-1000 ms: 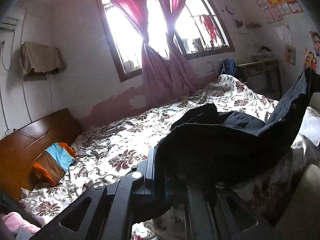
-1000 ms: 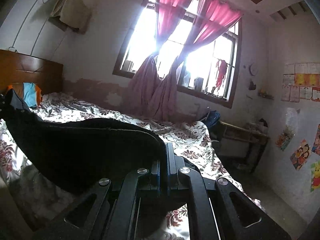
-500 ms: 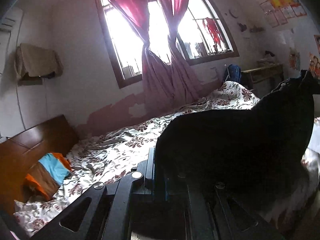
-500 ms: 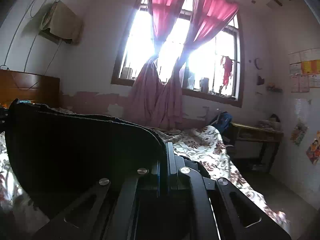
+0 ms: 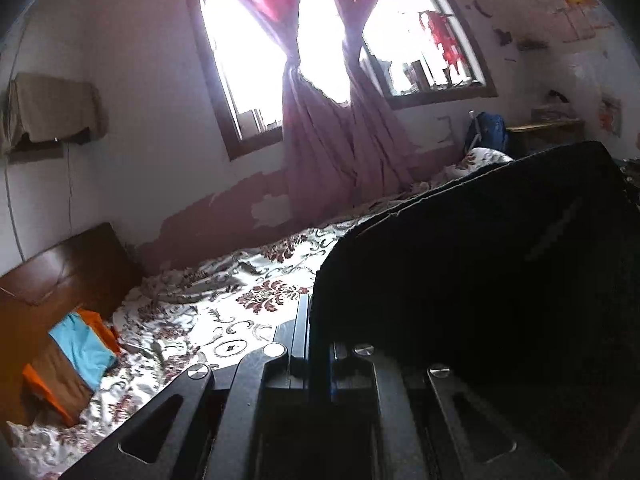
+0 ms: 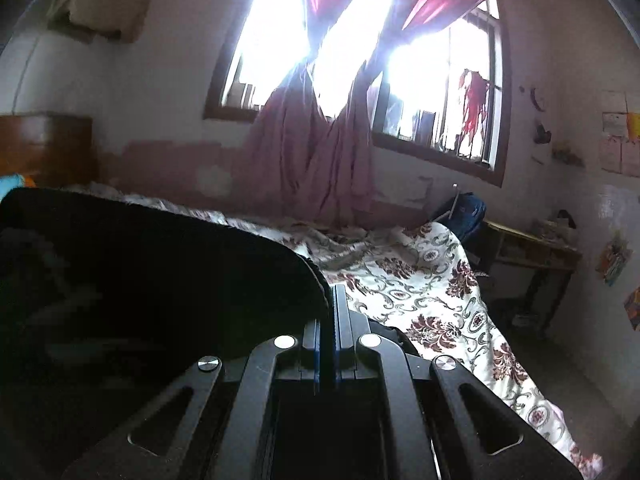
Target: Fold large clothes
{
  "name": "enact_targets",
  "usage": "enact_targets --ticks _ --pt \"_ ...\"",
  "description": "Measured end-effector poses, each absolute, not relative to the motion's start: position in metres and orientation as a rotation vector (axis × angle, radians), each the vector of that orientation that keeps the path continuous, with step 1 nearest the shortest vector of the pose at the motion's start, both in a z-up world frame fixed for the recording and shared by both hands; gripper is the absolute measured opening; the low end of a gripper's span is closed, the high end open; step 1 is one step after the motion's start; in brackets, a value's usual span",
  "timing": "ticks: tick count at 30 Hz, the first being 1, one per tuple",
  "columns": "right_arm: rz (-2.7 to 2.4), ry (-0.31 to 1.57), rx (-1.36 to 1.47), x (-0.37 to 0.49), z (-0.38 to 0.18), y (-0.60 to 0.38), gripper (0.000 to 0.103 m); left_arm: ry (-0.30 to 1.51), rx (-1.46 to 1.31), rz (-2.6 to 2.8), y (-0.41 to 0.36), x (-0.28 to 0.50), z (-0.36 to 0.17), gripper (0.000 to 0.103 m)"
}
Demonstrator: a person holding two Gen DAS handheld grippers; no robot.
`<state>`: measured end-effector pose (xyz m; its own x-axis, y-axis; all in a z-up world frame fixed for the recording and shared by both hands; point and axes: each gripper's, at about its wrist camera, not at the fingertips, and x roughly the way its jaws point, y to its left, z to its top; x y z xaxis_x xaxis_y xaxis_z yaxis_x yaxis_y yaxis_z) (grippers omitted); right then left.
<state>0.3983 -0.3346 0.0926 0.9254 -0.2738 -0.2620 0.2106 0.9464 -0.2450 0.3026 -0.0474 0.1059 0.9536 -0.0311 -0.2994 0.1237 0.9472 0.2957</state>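
Observation:
A large dark garment [image 5: 480, 264] hangs stretched in the air between my two grippers, above the bed. My left gripper [image 5: 310, 308] is shut on its left top corner. My right gripper [image 6: 334, 300] is shut on its right top corner; the dark garment [image 6: 152, 280] fills the left half of the right wrist view. Its lower part is hidden in shadow. The bed with a white and maroon floral cover [image 5: 224, 312] lies below and behind it, and shows to the right in the right wrist view [image 6: 432, 292].
A wooden headboard [image 5: 68, 268] and an orange, brown and blue pillow [image 5: 72, 360] are at the left. A window with pink curtains [image 5: 336, 128] is on the far wall. A blue backpack [image 6: 466, 212] and a wooden desk [image 6: 532, 256] stand past the bed's foot.
Both grippers have risen with the garment. It lay partly on the bed a second ago and now hangs lifted and stretched taut between them.

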Motion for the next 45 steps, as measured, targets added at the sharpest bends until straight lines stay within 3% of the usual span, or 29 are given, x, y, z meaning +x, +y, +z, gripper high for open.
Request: enact_targets --ticks 9,19,21,23,24,26,27,28,32,34,40,45 --pt "-0.249 0.454 -0.187 0.486 0.047 -0.333 0.004 0.428 0.356 -0.036 -0.067 0.407 0.05 0.006" --pt "-0.242 0.492 -0.185 0.483 0.038 -0.329 0.006 0.561 0.28 -0.064 -0.062 0.448 0.02 0.011" --pt "-0.237 0.496 -0.181 0.478 0.04 -0.332 0.007 0.556 0.261 -0.083 -0.058 0.449 0.023 0.015" --pt "-0.228 0.499 -0.176 0.475 0.041 -0.333 0.008 0.527 0.268 -0.064 -0.056 0.443 0.03 0.029" --pt "-0.226 0.497 -0.175 0.473 0.043 -0.334 0.012 0.52 0.27 -0.059 -0.056 0.446 0.032 0.035" --pt "-0.222 0.472 -0.176 0.465 0.049 -0.334 0.037 0.504 0.256 -0.056 -0.054 0.44 0.04 0.061" --pt "-0.217 0.449 -0.175 0.459 0.053 -0.333 0.06 0.491 0.244 -0.063 -0.053 0.437 0.044 0.064" --pt "-0.211 0.424 -0.171 0.451 0.058 -0.333 0.073 0.483 0.237 -0.069 -0.053 0.437 0.047 0.066" --pt "-0.161 0.41 -0.156 0.426 0.069 -0.333 0.077 0.492 0.236 -0.08 -0.056 0.431 0.058 0.076" --pt "-0.131 0.42 -0.156 0.408 0.07 -0.333 0.086 0.495 0.225 -0.091 -0.058 0.43 0.064 0.078" --pt "0.005 0.473 -0.139 0.347 0.052 -0.329 0.089 0.494 0.153 -0.147 -0.055 0.398 0.073 0.087" --pt "0.202 0.6 -0.081 0.32 0.025 -0.325 0.089 0.536 0.069 -0.289 -0.051 0.352 0.055 0.088"
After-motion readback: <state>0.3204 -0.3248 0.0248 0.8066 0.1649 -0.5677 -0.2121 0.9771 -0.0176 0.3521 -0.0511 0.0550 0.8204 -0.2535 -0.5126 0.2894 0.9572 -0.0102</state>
